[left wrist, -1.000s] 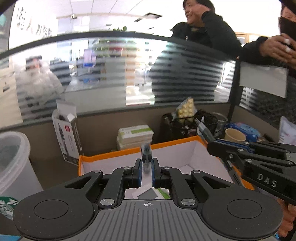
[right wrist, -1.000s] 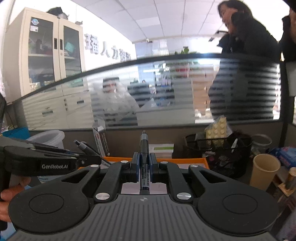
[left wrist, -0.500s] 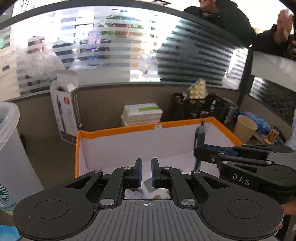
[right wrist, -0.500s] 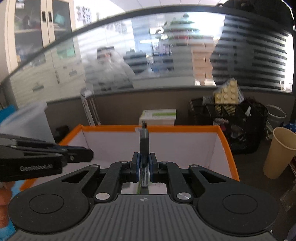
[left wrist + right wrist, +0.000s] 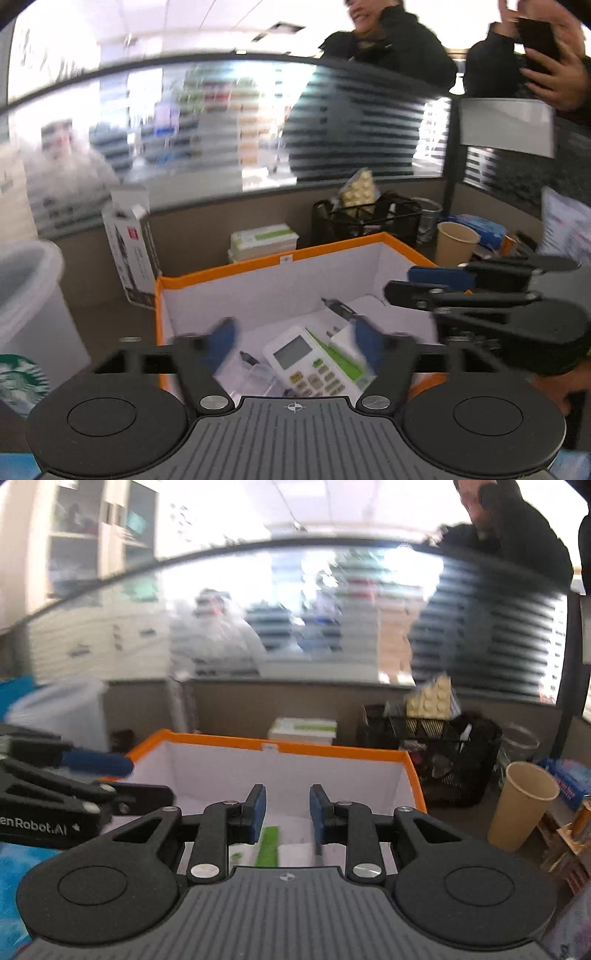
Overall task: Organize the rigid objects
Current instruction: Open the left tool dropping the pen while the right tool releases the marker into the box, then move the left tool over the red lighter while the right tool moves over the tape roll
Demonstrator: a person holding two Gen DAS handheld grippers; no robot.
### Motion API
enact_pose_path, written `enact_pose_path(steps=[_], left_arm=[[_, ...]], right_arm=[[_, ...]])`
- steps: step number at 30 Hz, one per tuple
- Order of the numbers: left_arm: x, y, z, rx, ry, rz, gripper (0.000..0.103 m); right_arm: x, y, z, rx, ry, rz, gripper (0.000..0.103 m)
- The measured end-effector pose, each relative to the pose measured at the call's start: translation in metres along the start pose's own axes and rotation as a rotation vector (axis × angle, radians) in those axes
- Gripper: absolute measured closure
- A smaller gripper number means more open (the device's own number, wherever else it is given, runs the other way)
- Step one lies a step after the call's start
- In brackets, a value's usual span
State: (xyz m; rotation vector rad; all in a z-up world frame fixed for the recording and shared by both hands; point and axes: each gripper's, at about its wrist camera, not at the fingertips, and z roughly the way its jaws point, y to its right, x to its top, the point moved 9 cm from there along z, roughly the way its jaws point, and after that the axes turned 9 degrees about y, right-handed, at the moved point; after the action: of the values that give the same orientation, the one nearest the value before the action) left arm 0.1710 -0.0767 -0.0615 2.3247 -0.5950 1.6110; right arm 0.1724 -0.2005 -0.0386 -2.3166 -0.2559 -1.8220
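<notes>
Both grippers letting go now. Left gripper (image 5: 295, 341) had a small grey-blue thing pinched a sec ago, then shut on nothing; now jaws opening wide, nothing between, remote (image 5: 314, 363) showing thru the gap at bottom centre. Right gripper (image 5: 283, 814) had the pen upright between its pads; jaws opening, pen (image 5: 341, 308) now lies inside the orange box (image 5: 258, 264), centre of frame.

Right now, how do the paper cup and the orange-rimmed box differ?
The paper cup is round, tan and stands on the desk outside, right of the orange-rimmed box. The box is rectangular, white inside, and holds a white remote and a pen; the cup's inside isn't visible. Both are open-topped.
</notes>
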Motion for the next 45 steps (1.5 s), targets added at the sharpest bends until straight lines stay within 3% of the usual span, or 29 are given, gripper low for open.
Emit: enact_pose_path(steps=[5, 9, 15, 17, 21, 25, 31, 36, 42, 45], left_arm=[[-0.036, 0.018, -0.051, -0.009, 0.019, 0.111, 0.006], [-0.082, 0.032, -0.073, -0.024, -0.033, 0.180, 0.006], [-0.124, 0.047, -0.067, -0.029, -0.135, 0.205, 0.006], [-0.128, 0.052, -0.069, -0.048, -0.144, 0.201, 0.006], [-0.138, 0.062, -0.074, -0.100, -0.155, 0.192, 0.006], [-0.153, 0.066, -0.068, -0.112, -0.204, 0.169, 0.005], [-0.161, 0.062, -0.061, -0.117, -0.223, 0.100, 0.006], [-0.164, 0.061, -0.059, -0.142, -0.181, 0.066, 0.007], [-0.160, 0.067, -0.062, -0.179, -0.156, 0.075, 0.024], [-0.159, 0.070, -0.064, -0.196, -0.148, 0.082, 0.043]], right_arm=[[-0.019, -0.018, -0.066, 0.074, 0.033, -0.035, 0.070], [-0.057, -0.026, -0.093, 0.097, -0.025, -0.057, 0.061], [-0.109, -0.019, -0.081, 0.071, -0.159, -0.029, 0.060], [-0.113, -0.020, -0.079, 0.081, -0.164, -0.021, 0.055], [-0.115, -0.023, -0.078, 0.097, -0.155, 0.000, 0.052], [-0.115, -0.025, -0.073, 0.116, -0.143, 0.022, 0.042], [-0.118, -0.024, -0.059, 0.127, -0.159, 0.057, 0.042], [-0.121, -0.023, -0.052, 0.121, -0.167, 0.066, 0.042], [-0.124, -0.022, -0.048, 0.128, -0.186, 0.081, 0.051], [-0.124, -0.023, -0.049, 0.114, -0.188, 0.068, 0.051]])
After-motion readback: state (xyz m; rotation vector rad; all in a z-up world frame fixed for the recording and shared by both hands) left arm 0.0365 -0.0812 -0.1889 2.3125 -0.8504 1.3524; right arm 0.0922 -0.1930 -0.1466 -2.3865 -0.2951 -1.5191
